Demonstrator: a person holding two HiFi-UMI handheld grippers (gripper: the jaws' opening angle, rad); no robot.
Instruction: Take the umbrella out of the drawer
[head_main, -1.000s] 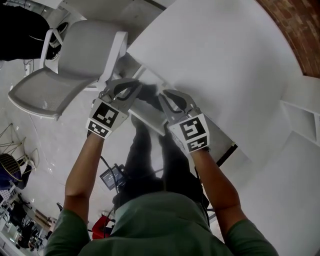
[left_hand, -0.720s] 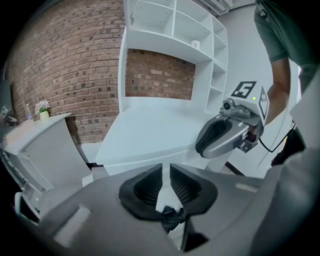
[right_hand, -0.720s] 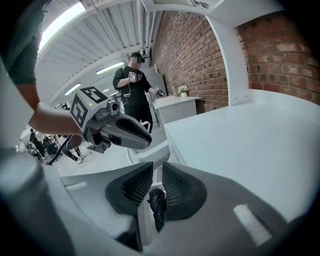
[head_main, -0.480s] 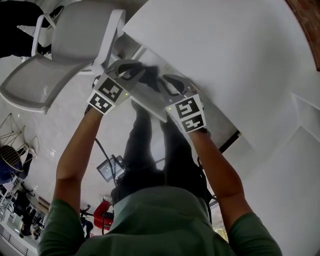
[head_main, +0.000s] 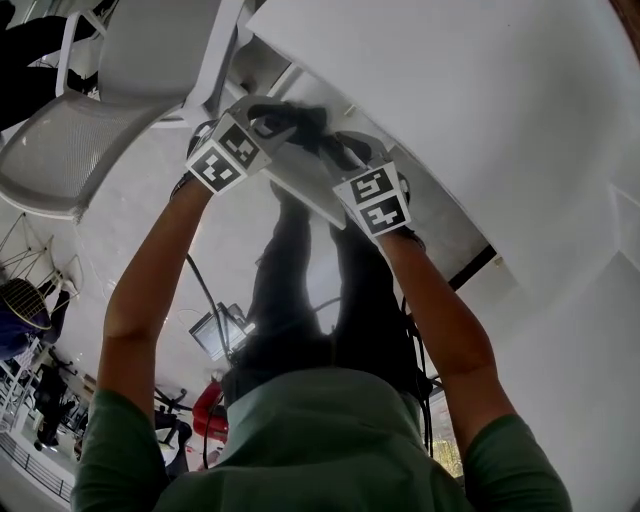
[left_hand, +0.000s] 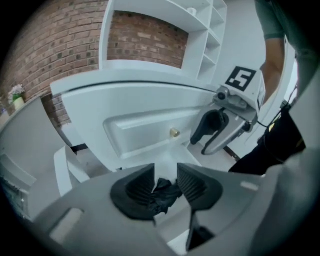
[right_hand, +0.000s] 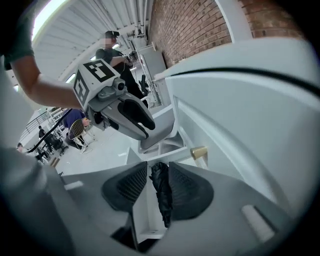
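Observation:
The black folded umbrella (head_main: 306, 126) lies in the open white drawer (head_main: 300, 190) under the table top. Both grippers reach down into the drawer from either side of it. My left gripper (head_main: 284, 120) has just been opening; its jaws stand apart with crumpled black umbrella (left_hand: 164, 193) cloth between the pads, not squeezed. My right gripper (head_main: 342, 150) has also been opening, and the umbrella (right_hand: 161, 194) runs lengthwise through the gap between its pads. From the left gripper view I see the right gripper (left_hand: 220, 126), and from the right gripper view the left gripper (right_hand: 134, 116).
A wide white table top (head_main: 460, 90) overhangs the drawer. A brass knob (left_hand: 174, 132) sits on a white drawer front. A grey mesh chair (head_main: 90, 120) stands to the left. A brick wall (left_hand: 150, 40) and white shelves (left_hand: 210, 35) rise behind the table.
Both grippers have sunk down from above the drawer onto the umbrella, tilting more steeply. Their jaws, nearly shut before, now stand apart around it.

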